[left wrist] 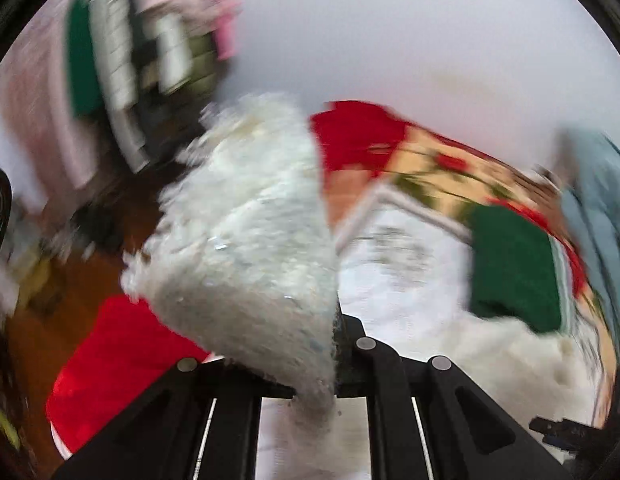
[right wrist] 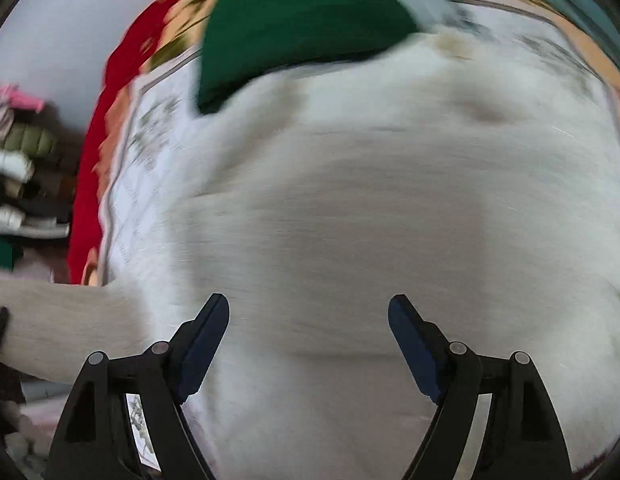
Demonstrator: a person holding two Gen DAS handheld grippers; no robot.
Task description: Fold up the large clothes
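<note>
1. The left tool is clamped on a bunched fold of the white fuzzy garment; the fabric rises out of the closed jaws as a thick, cone-shaped wad that widens away from the tool.
2. The garment surface is a shaggy, off-white pile. The left wrist view is motion-blurred, so fine texture is only partly legible.
3. The right tool has its jaws wide apart, with nothing between them. It hovers over the main body of the same garment.
4. In the right wrist view, the garment lies spread across a bed, covering most of the frame. Broad soft creases run across it, and a sleeve-like strip extends toward the left edge.
5. The bed carries a bedspread with a pale printed centre, a floral band and a red border. The garment lies on the pale centre.
6. A dark green cloth lies on the bedspread at the far edge of the garment, overlapping it slightly.
7. A stack of mixed clothes sits beside the bed, to the left, against a plain pale wall.
8. A red item shows below the lifted wad in the left wrist view; what it is cannot be told.
</note>
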